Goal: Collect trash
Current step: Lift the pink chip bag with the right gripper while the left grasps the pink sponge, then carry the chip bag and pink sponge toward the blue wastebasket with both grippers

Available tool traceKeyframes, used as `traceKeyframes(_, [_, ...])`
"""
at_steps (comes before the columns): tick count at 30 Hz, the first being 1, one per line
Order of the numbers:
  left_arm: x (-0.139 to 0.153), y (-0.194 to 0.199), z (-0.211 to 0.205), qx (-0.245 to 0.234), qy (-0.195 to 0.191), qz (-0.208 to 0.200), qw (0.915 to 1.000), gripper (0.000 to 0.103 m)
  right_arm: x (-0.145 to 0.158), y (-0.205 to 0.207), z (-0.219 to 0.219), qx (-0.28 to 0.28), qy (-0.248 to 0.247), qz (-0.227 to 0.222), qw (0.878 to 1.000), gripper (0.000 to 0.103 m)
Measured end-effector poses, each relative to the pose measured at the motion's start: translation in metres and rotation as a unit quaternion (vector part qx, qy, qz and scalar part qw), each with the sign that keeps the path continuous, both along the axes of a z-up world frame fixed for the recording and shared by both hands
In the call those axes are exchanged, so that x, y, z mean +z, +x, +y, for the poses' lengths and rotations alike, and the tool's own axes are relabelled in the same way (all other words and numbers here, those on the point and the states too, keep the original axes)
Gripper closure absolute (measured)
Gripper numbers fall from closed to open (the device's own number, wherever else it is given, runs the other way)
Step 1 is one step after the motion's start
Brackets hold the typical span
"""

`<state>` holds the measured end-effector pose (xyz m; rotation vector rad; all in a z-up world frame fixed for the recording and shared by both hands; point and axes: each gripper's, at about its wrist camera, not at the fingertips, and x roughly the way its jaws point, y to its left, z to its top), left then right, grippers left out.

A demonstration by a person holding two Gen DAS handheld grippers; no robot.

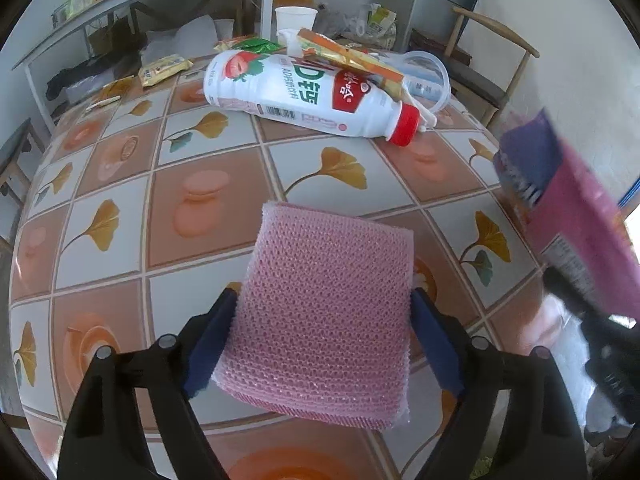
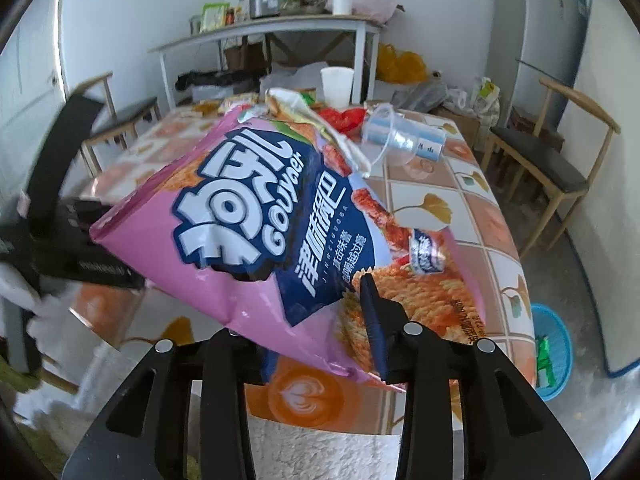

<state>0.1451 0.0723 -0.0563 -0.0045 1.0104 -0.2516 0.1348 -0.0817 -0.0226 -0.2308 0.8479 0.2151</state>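
My left gripper (image 1: 324,312) is shut on a pink mesh sponge (image 1: 324,312) and holds it above the tiled table (image 1: 192,184). My right gripper (image 2: 312,320) is shut on a pink and blue snack bag (image 2: 256,216), held above the table's near edge. The bag also shows in the left wrist view (image 1: 572,216) at the right. A white drink bottle (image 1: 304,92) with a red cap lies on its side across the table. Wrappers (image 1: 352,60) rest on top of it. A clear plastic cup (image 2: 404,136) lies on its side.
A white paper cup (image 1: 294,20) stands at the table's far edge. Small snack packets (image 1: 164,68) lie at the far left. A blue bin (image 2: 554,356) holding green trash stands on the floor to the right. Wooden chairs (image 2: 556,160) flank the table.
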Motion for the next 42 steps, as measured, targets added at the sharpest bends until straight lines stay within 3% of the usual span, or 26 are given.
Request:
traceKeyframes(4, [0.000,-0.002,-0.001,0.000,0.007,-0.011,0.9999,0.020,-0.010,-0.002,0.008,0.007,-0.039,-0.008,0.999,0.067])
traceKeyframes(8, [-0.001,-0.004,-0.003,0.000,0.013,-0.019,0.9997,0.022,-0.013,-0.004,0.013,0.012,-0.057,-0.011,0.998,0.085])
traceKeyframes(14, [0.001,-0.007,-0.005,0.002,0.022,-0.028,0.9994,0.024,-0.009,-0.005,0.009,0.004,-0.055,-0.018,0.998,0.097])
traceKeyframes(42, [0.030,-0.025,-0.006,0.025,0.060,-0.081,0.9946,0.024,0.029,-0.010,0.000,-0.029,-0.045,-0.079,0.995,0.098])
